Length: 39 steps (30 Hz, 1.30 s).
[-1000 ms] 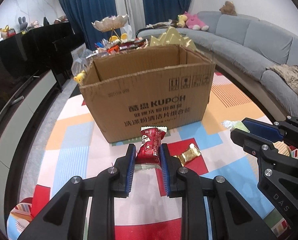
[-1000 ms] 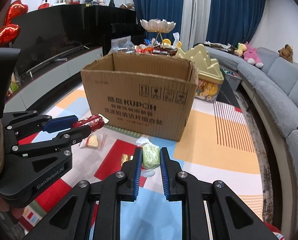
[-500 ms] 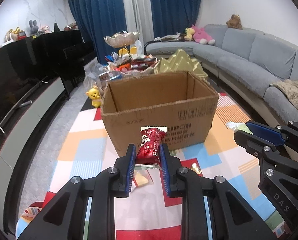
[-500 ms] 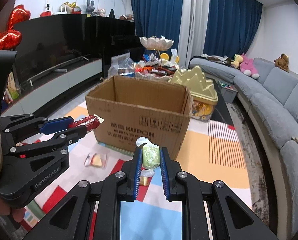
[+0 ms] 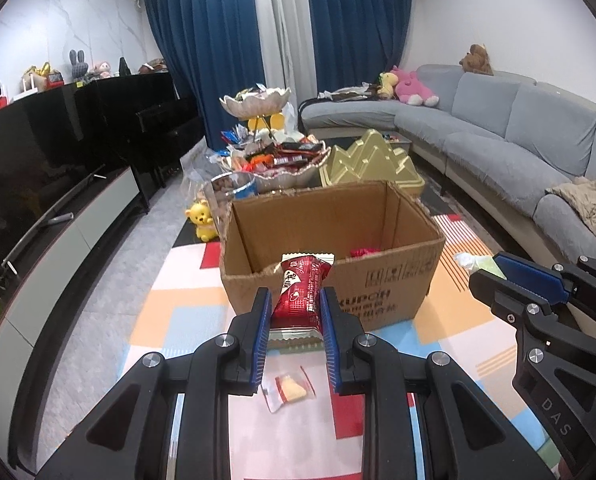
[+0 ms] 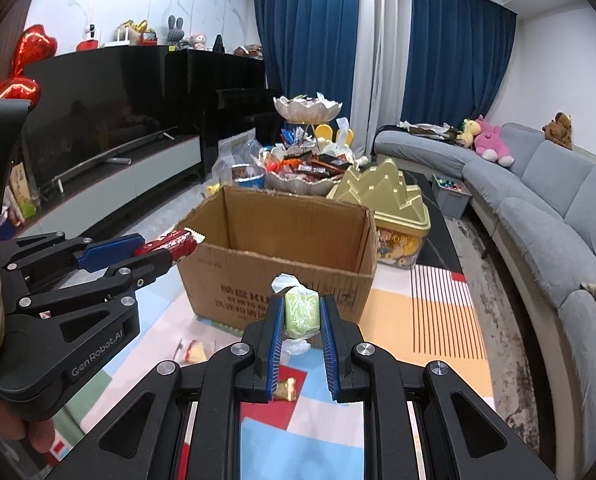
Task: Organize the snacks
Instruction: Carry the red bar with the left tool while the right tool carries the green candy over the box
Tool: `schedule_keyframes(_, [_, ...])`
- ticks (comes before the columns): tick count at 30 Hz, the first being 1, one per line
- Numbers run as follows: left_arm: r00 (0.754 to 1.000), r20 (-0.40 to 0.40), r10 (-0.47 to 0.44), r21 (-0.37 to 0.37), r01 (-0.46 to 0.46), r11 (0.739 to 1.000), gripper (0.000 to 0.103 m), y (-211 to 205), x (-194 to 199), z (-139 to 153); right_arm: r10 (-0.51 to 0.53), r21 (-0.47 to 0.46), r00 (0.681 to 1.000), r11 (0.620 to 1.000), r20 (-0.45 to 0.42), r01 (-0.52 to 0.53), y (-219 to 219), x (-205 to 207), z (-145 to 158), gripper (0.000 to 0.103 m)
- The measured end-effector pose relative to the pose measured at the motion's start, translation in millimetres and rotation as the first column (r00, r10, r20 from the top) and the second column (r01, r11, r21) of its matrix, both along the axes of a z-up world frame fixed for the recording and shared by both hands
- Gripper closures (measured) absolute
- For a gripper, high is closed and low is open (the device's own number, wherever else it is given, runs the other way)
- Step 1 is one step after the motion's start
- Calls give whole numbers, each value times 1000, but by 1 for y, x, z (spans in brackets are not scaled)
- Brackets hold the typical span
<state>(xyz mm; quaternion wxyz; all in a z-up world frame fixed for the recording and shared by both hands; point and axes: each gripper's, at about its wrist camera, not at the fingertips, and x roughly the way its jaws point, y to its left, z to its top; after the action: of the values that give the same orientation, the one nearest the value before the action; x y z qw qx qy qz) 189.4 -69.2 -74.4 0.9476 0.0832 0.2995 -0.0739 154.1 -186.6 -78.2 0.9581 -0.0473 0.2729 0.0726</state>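
Note:
My left gripper [image 5: 294, 300] is shut on a red snack packet [image 5: 299, 294], held just before the near wall of an open cardboard box [image 5: 377, 292]. Inside the box a red wrapper [image 5: 365, 251] shows at the bottom. My right gripper [image 6: 301, 312] is shut on a pale green wrapped candy [image 6: 301, 309], also short of the box [image 6: 258, 276] and above its rim level. Each gripper appears in the other's view: the right gripper [image 5: 493, 270] at the right edge, the left gripper [image 6: 166, 246] with its red packet [image 6: 170, 242] at the left.
On the patterned mat lie a clear-wrapped yellow snack [image 5: 288, 390] and a gold candy [image 6: 285, 390]. Behind the box stand a tiered dish of snacks [image 5: 282, 160], a gold tin [image 6: 393, 200] and a yellow toy [image 5: 202, 220]. TV cabinet at left, grey sofa [image 5: 517, 152] at right.
Both grippers have risen with their snacks still held, so the box's open top and inside now show. The snacks on the mat look farther below.

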Motion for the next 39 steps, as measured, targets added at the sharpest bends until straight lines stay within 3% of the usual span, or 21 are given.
schedule_keyframes(22, [999,45,18,-3,-18,1000,78,-4,35,28,-39,33,997,999,64,37,1,39,40,83])
schedule_keyframes(39, [999,36,41,-12,-41,999,78,-2,76,26,-69,38,997,997,44,68,-2,85,38,83])
